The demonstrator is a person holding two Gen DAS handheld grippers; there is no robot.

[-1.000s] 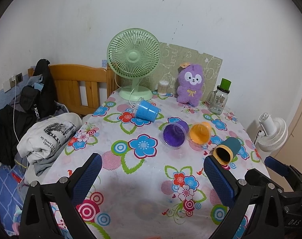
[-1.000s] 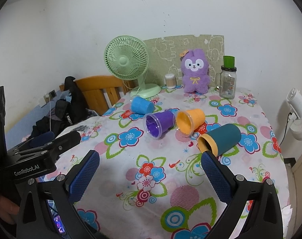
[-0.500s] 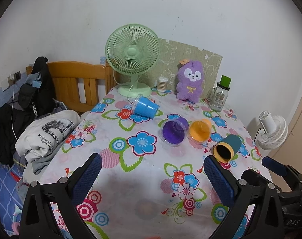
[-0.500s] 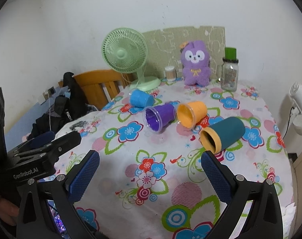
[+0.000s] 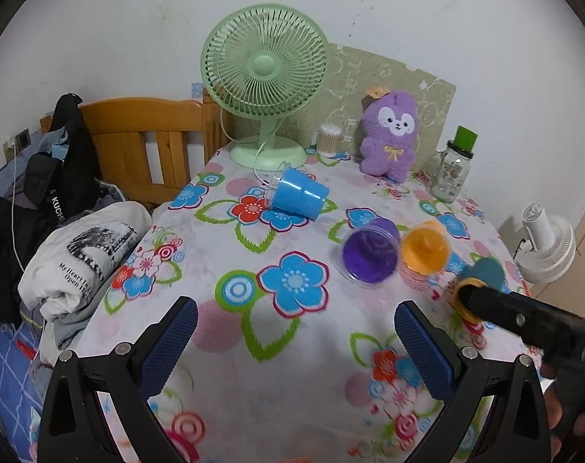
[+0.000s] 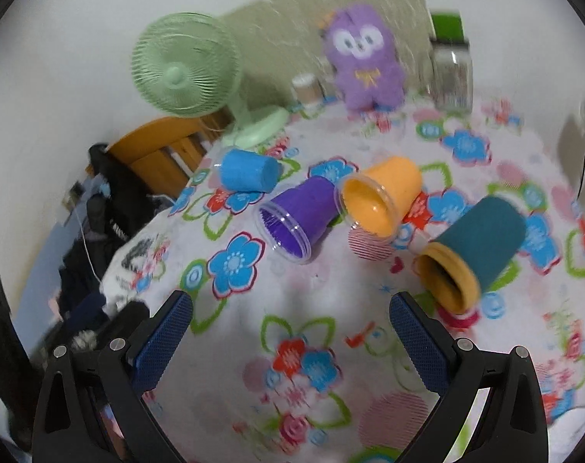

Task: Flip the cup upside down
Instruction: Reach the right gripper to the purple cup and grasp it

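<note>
Several cups lie on their sides on the flowered tablecloth (image 5: 253, 347): a blue cup (image 5: 300, 196) (image 6: 248, 171), a purple cup (image 5: 371, 254) (image 6: 296, 218), an orange cup (image 5: 425, 249) (image 6: 381, 196) and a teal cup with a yellow rim (image 6: 473, 245), partly hidden in the left wrist view (image 5: 485, 272) by the right gripper's body. My left gripper (image 5: 292, 341) is open and empty above the near table. My right gripper (image 6: 290, 333) is open and empty, just short of the teal and purple cups.
A green fan (image 5: 265, 65), a purple plush toy (image 5: 390, 135), a glass jar with a green lid (image 5: 456, 169) and a small cotton-swab pot (image 5: 328, 140) stand at the back. A wooden headboard (image 5: 145, 131) and piled clothes (image 5: 76, 254) are left. A white fan (image 5: 547, 247) is right.
Both grippers have moved forward toward the cups. The right gripper moved faster; its view is blurred and it now covers part of the teal cup in the left view.
</note>
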